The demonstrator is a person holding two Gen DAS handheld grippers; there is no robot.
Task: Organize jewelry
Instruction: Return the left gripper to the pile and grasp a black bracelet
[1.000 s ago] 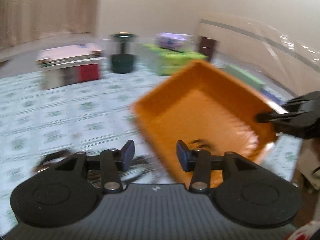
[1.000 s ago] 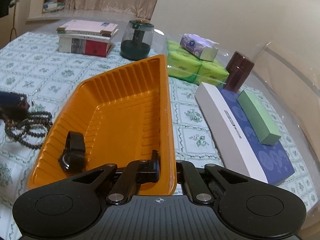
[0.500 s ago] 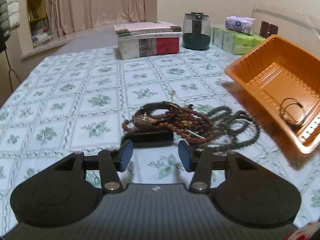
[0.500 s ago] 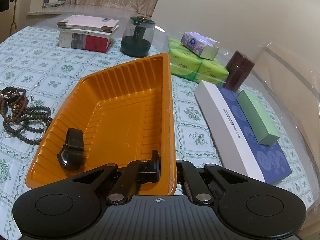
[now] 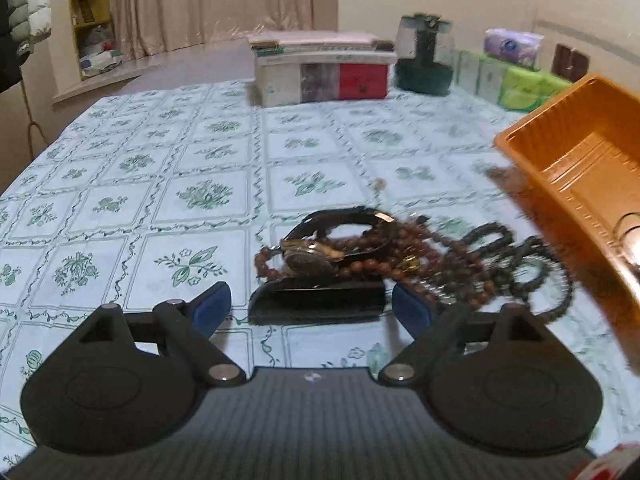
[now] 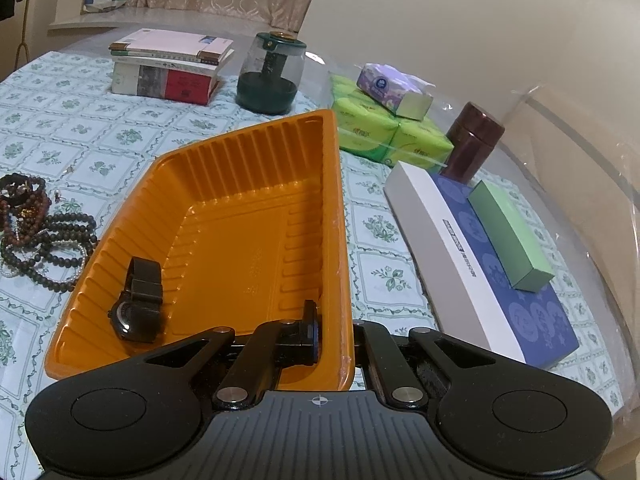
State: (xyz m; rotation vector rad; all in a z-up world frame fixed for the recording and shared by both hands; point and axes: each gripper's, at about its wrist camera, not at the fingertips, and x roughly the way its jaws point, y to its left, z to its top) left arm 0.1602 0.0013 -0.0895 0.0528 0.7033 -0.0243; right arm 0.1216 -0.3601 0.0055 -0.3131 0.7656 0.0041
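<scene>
Jewelry (image 5: 384, 256) is seen heaped in a tangle on the floral tablecloth (image 5: 168, 184), well in from its edges: brown bead strings, darker bead strings and a gold-cased watch (image 5: 310, 256) on a dark strap, with a flat black piece (image 5: 318, 302) at the near side of the heap. The left gripper (image 5: 312, 306) is held low over the cloth with its blue-padded jaws spread wide, having just been opening; the black piece lies between the pads, and whether it is touched cannot be told. An orange tray (image 6: 256, 216) is gripped by the right gripper (image 6: 334, 338), whose jaws are closed tight on the tray's near right rim, one finger inside the wall. A black wristwatch (image 6: 138, 304) lies in the tray's near left corner. Beyond, at the far edge of the cloth, a stack of books (image 6: 172, 66) and a glass jar (image 6: 270, 76) are seen.
</scene>
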